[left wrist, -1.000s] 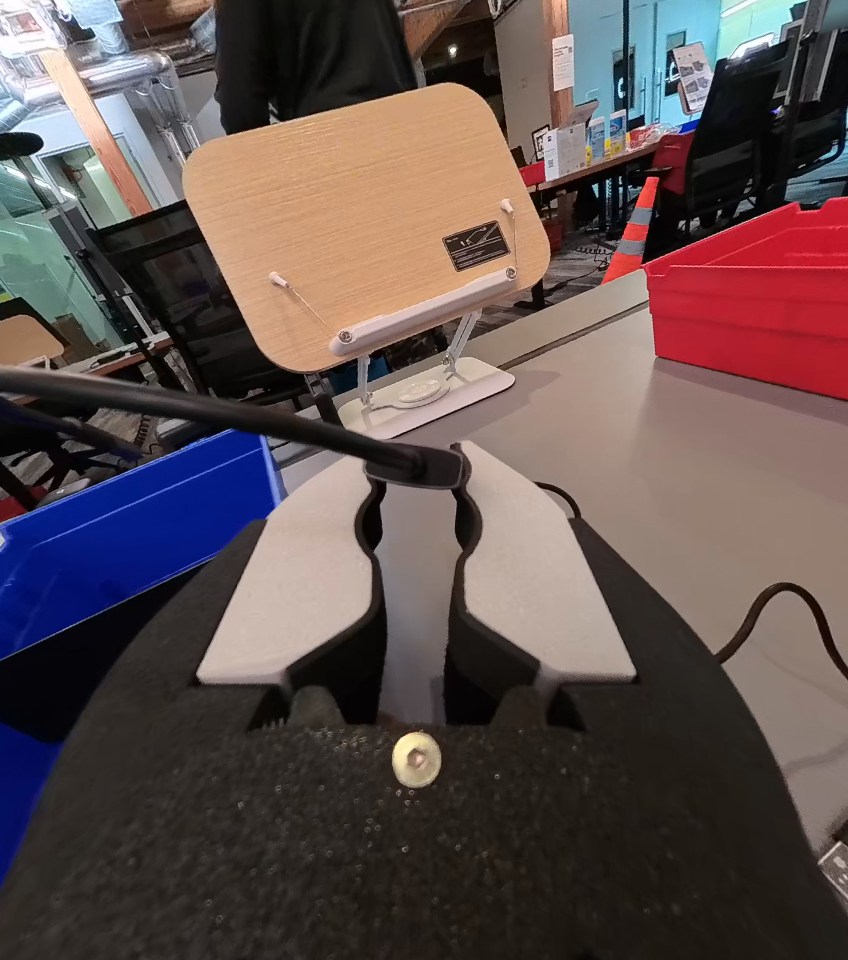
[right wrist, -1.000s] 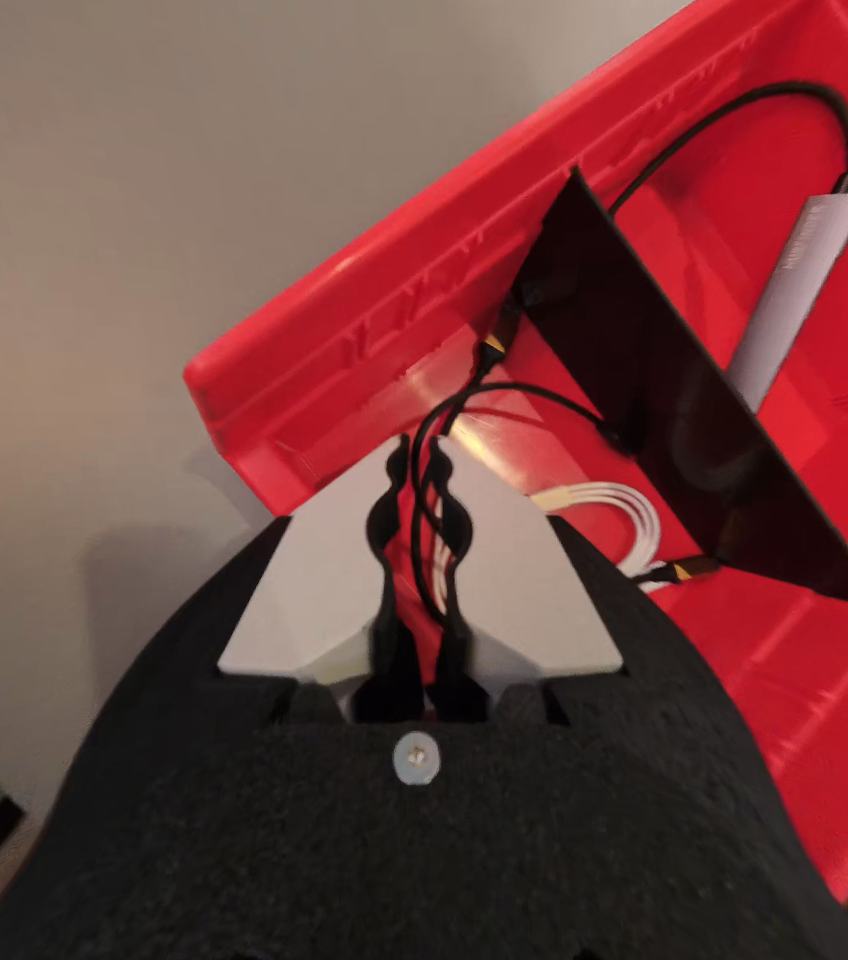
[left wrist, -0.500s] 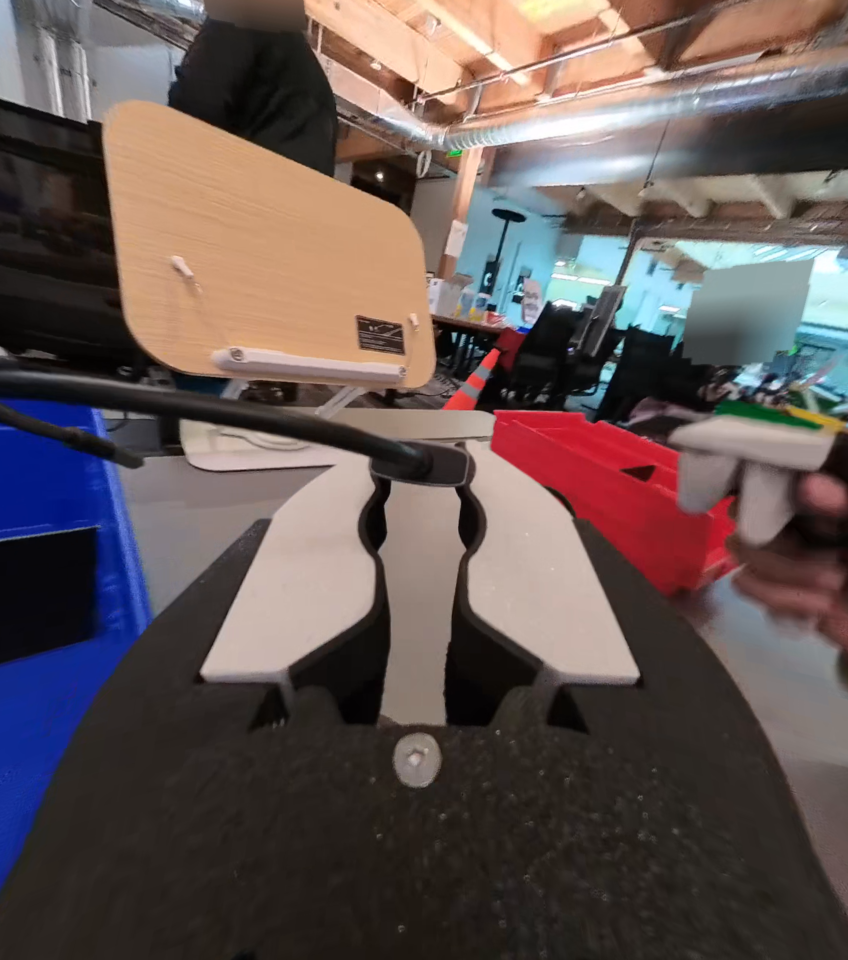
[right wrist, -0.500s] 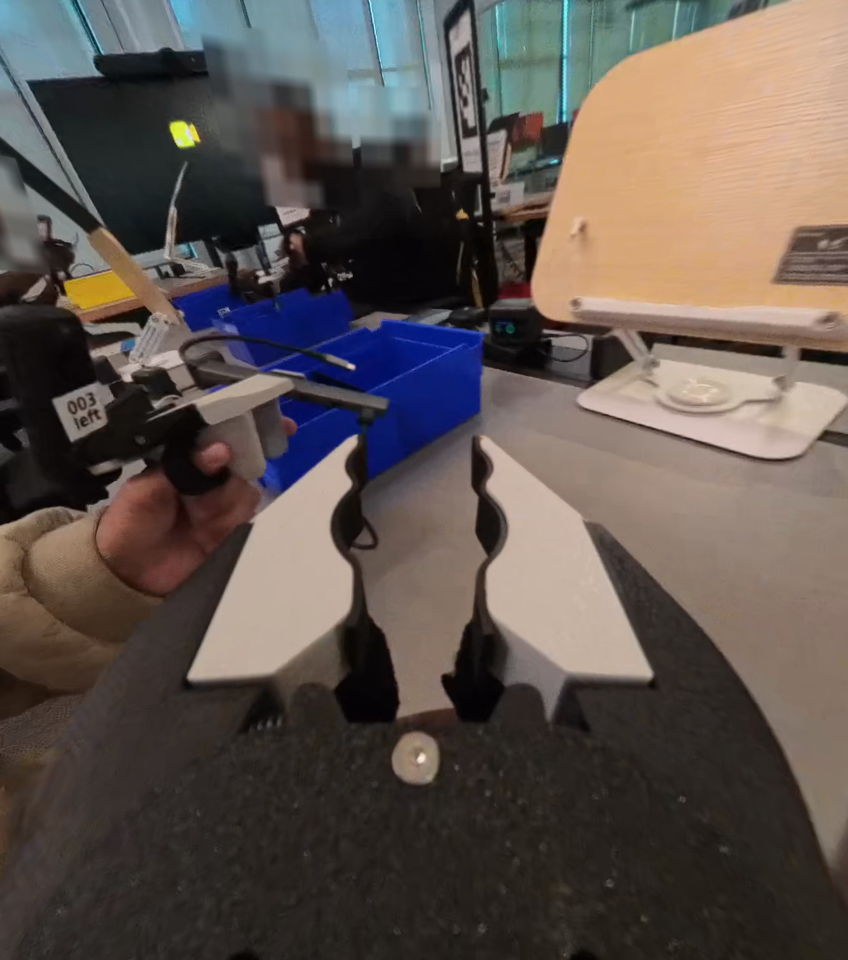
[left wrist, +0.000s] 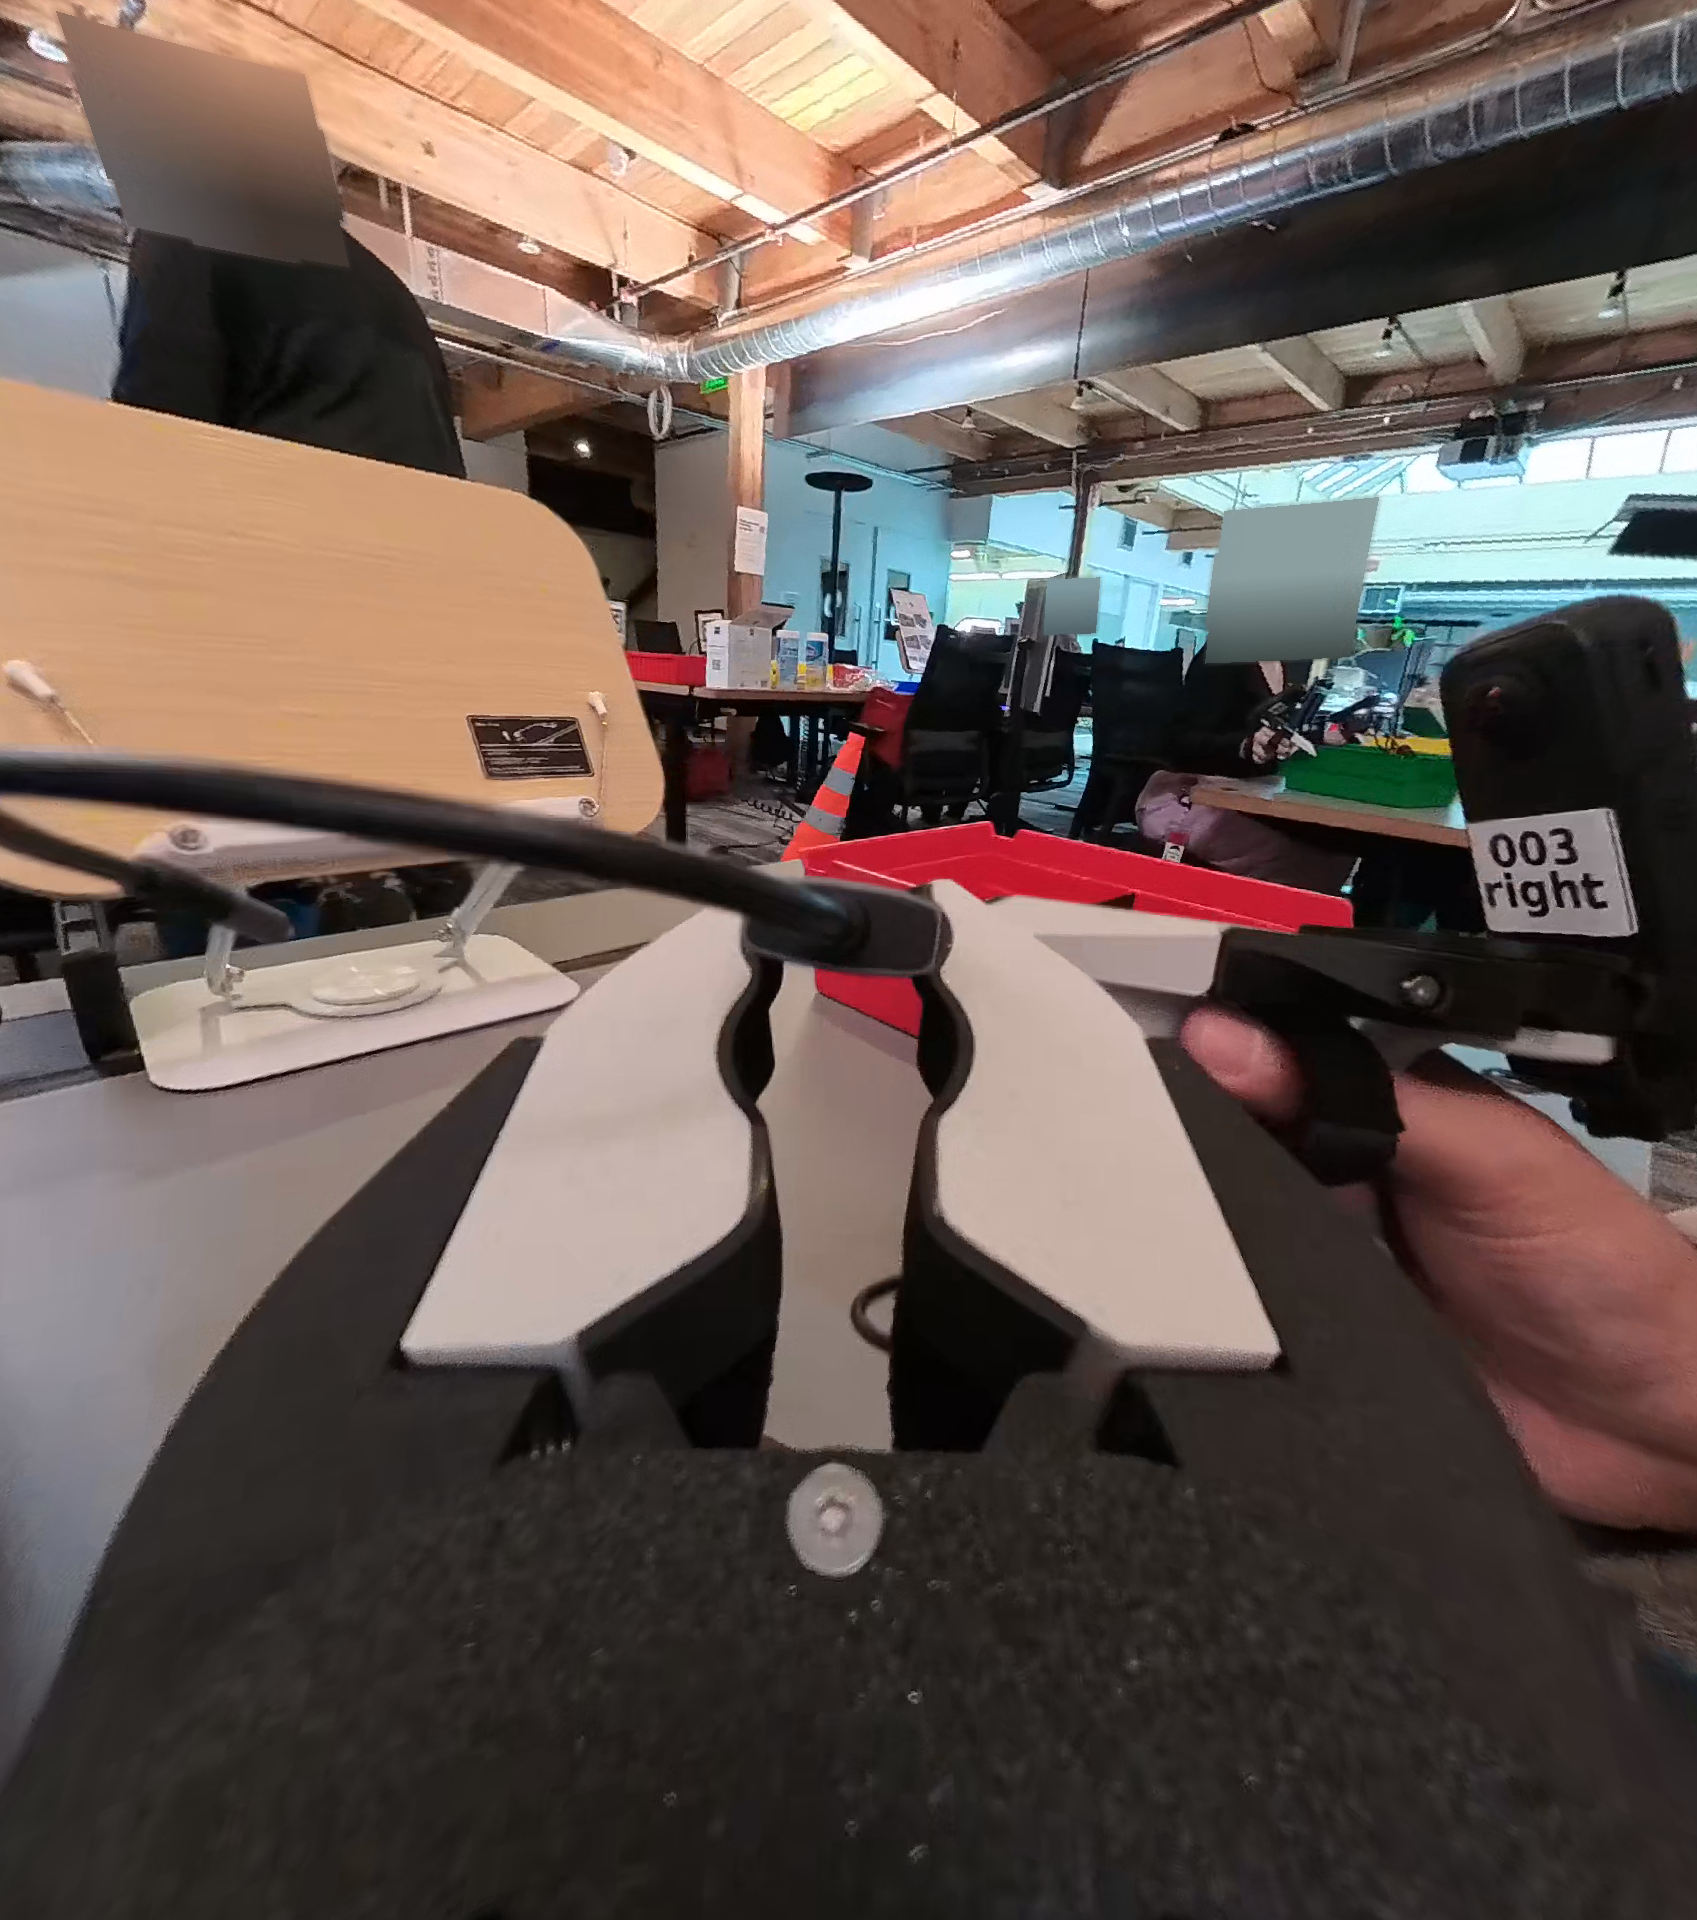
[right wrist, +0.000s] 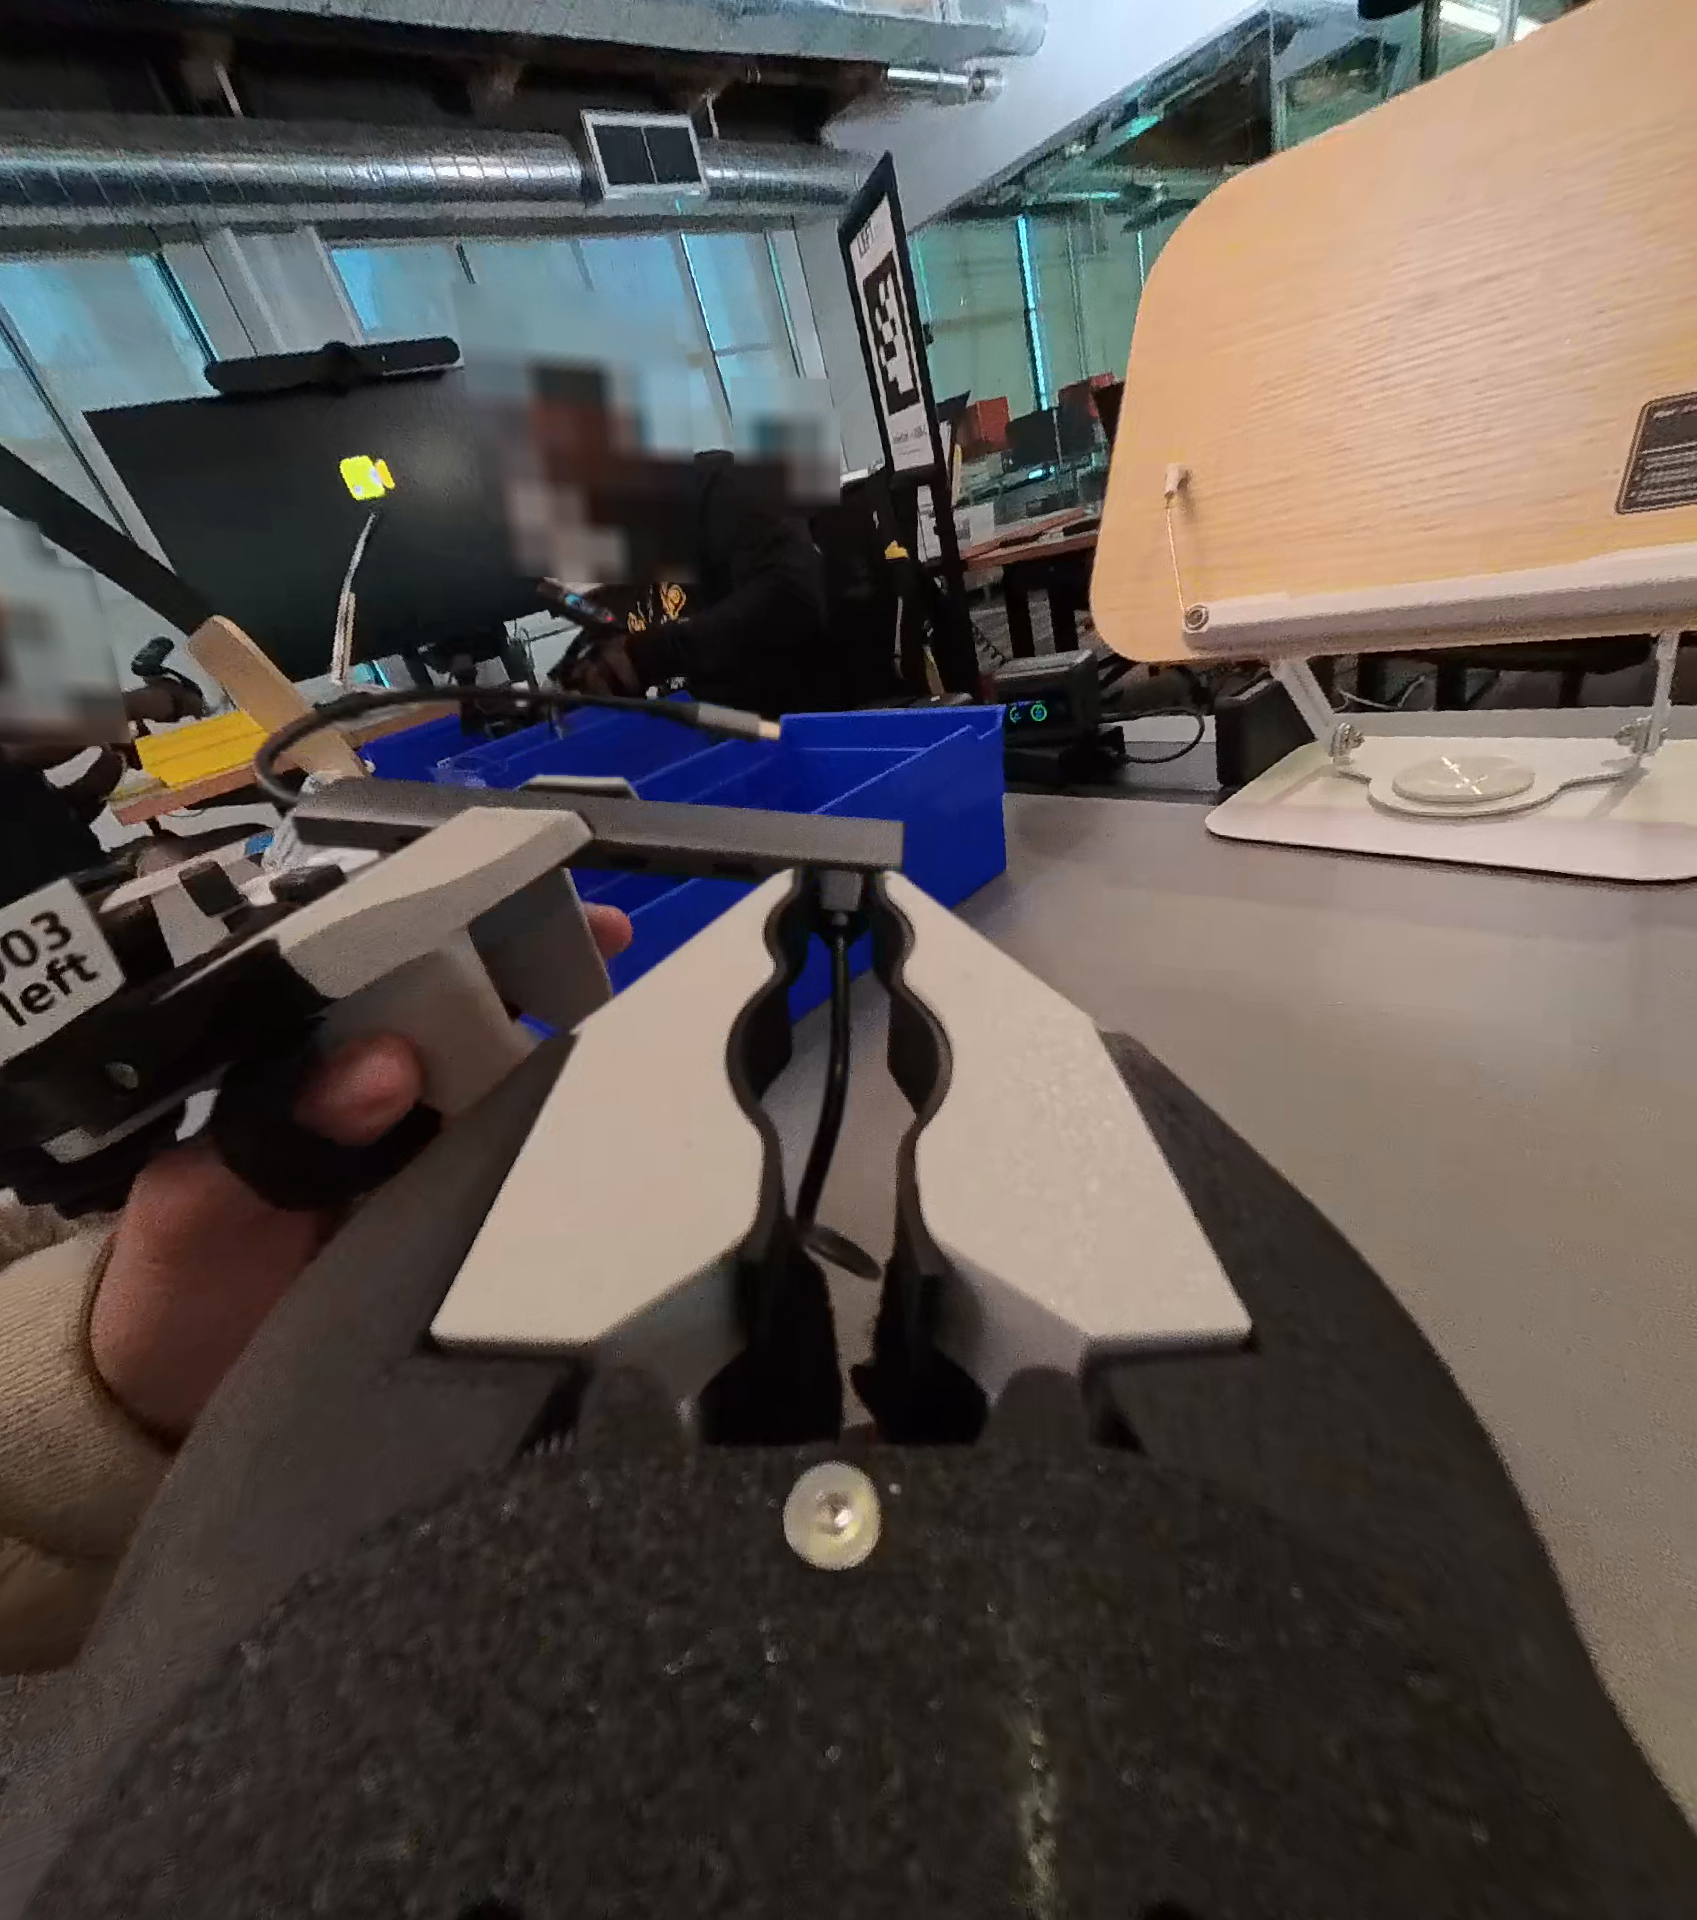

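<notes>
Left gripper (left wrist: 849,925) is level above the grey table (left wrist: 96,1195), fingers pointing out across it, clamped at the tips on the dark end of a USB hub (left wrist: 891,932). The hub's own black cable (left wrist: 356,805) arcs off to the left and loops back, plug end free in the air. In the right wrist view the hub (right wrist: 615,816) is a slim grey bar, long axis crosswise to the right gripper's fingers and about level. The left gripper's white fingers (right wrist: 449,904) grip it from the left, with a hand (right wrist: 231,1174) wrapped on the handle below, beige sleeve behind.

Right gripper (right wrist: 839,883) comes in from the right, level, tips just under the hub's right end, pinching a small plug (right wrist: 839,891) that meets the hub's lower edge. I cannot tell whether it is seated. Its thin black cord (right wrist: 828,1049) hangs down between the fingers. In the left wrist view a hand (left wrist: 1550,1247) holds this gripper's handle, with a camera block above.

Past the grippers, a blue bin (right wrist: 823,790) sits to the left and a red bin (left wrist: 1083,868) to the right. Farther back, a tilted wooden book stand (left wrist: 231,623) stands on a white base. People sit at desks beyond it.
</notes>
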Motion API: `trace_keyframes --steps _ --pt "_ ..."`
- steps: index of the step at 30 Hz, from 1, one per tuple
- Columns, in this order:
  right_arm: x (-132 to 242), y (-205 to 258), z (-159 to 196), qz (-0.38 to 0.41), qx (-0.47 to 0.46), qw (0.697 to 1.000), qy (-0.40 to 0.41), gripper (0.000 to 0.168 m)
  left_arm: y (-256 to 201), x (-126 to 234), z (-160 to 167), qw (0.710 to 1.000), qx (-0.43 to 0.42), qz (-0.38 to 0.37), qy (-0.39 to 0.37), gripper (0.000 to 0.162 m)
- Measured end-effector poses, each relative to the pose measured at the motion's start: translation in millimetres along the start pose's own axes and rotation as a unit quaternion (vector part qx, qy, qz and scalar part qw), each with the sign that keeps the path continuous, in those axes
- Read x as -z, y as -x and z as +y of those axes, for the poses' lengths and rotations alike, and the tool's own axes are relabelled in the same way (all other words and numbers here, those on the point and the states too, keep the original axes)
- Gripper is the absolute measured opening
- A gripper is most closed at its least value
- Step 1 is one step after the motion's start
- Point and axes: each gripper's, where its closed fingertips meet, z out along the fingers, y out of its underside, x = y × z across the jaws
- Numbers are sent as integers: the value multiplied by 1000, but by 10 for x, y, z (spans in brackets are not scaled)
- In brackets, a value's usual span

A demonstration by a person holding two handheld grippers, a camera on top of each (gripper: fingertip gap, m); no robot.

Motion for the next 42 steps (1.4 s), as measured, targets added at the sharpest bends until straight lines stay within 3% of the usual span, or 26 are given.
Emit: trace_keyframes --steps 3,5,7,10,16,18,20,23,26,30,33,38,42 --pt "7 -19 29 -1 -8 1000 10 9 2 -10 23 999 -36 -8 7 24" --pt "33 -40 9 7 -7 1000 6 9 261 30 0 990 -97 -98 19 24" --pt "66 -51 -25 10 -5 1000 1 9 599 141 -131 985 -83 -153 0 24" --pt "75 -45 -36 -14 0 1000 15 8 770 243 -221 986 -77 -148 -12 24" --pt "137 -280 -241 -39 54 994 84 9 672 156 10 991 -70 -108 34 24" --pt "166 -307 -52 -55 93 983 149 9 676 143 55 991 -69 -105 41 24" --pt "210 -22 123 -130 131 966 179 9 698 132 80 991 -66 -103 48 24" --pt "300 447 691 -222 177 916 285 9 752 127 109 991 -58 -105 53 24" --pt "262 524 1234 -195 238 884 352 10 798 125 144 991 -47 -108 59 24" --pt "217 512 1604 -168 200 877 403 13 814 138 164 991 -45 -106 64 24" --pt "184 434 1480 -163 168 888 395 28 823 154 163 991 -46 -106 65 24" --pt "168 186 793 -135 132 929 317 39 855 168 166 991 -40 -106 67 24" --pt "307 272 483 -159 123 934 295 42 860 159 186 992 -31 -101 68 24"
